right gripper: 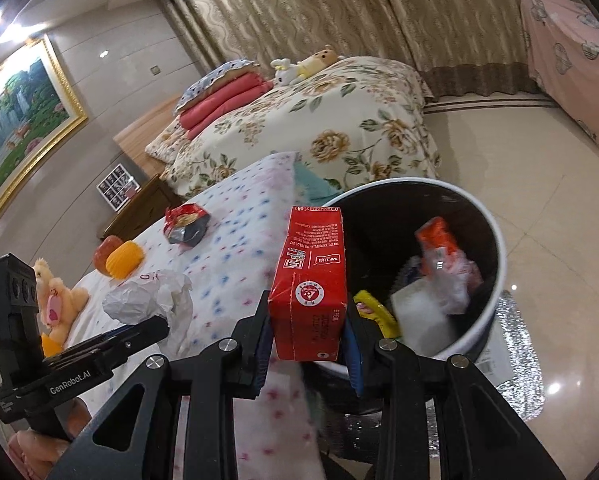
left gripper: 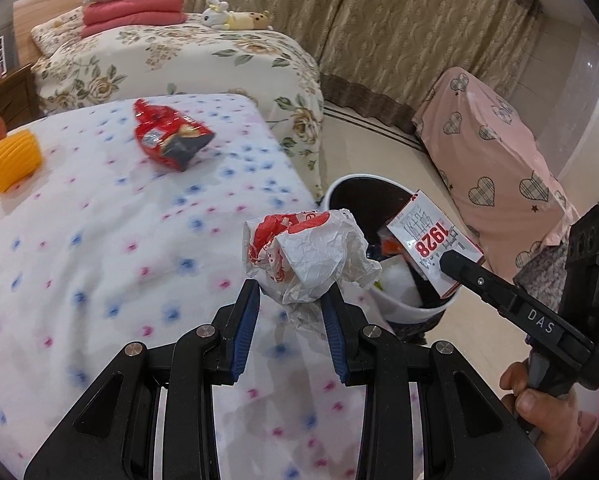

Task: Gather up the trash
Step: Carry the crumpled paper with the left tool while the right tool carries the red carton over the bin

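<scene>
Now crumpled wrapper [left gripper: 299, 252] between left jaws, red carton [right gripper: 311, 284] between right.

A crumpled paper wrapper [left gripper: 307, 256], white with red print, looks matt and deeply creased. The red carton [right gripper: 309, 280] is smooth printed card with a slight sheen. A red snack bag [left gripper: 171, 136] is glossy, crinkled plastic film. The bedspread [left gripper: 99, 232] is soft, matt cloth. The bin [right gripper: 495, 240] has a smooth white rim and shiny dark inside. The floor [right gripper: 539, 208] is polished, reflective tile.
</scene>
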Motion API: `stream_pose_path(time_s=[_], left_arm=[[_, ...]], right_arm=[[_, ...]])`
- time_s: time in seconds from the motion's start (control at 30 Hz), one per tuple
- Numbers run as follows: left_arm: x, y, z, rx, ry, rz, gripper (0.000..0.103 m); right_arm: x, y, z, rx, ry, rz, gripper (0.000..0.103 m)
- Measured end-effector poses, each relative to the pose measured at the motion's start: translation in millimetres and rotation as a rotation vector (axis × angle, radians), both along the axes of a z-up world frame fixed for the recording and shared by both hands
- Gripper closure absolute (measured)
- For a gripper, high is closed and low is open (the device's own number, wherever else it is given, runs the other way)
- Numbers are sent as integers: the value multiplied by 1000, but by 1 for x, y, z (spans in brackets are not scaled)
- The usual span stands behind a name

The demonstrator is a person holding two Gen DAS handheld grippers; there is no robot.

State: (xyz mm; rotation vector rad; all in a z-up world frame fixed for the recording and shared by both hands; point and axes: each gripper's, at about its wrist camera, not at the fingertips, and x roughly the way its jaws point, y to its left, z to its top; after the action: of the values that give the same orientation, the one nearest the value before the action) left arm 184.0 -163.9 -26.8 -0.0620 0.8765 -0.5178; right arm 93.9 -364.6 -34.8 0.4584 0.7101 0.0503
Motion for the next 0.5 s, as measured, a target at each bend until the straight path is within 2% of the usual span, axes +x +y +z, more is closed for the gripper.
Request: stream_pose_path(time_s=[0.5], left_arm=[[7,-46,3,30,-18,-69,72]], right_arm=[[-1,-29,-5,-1,16,-37,72]])
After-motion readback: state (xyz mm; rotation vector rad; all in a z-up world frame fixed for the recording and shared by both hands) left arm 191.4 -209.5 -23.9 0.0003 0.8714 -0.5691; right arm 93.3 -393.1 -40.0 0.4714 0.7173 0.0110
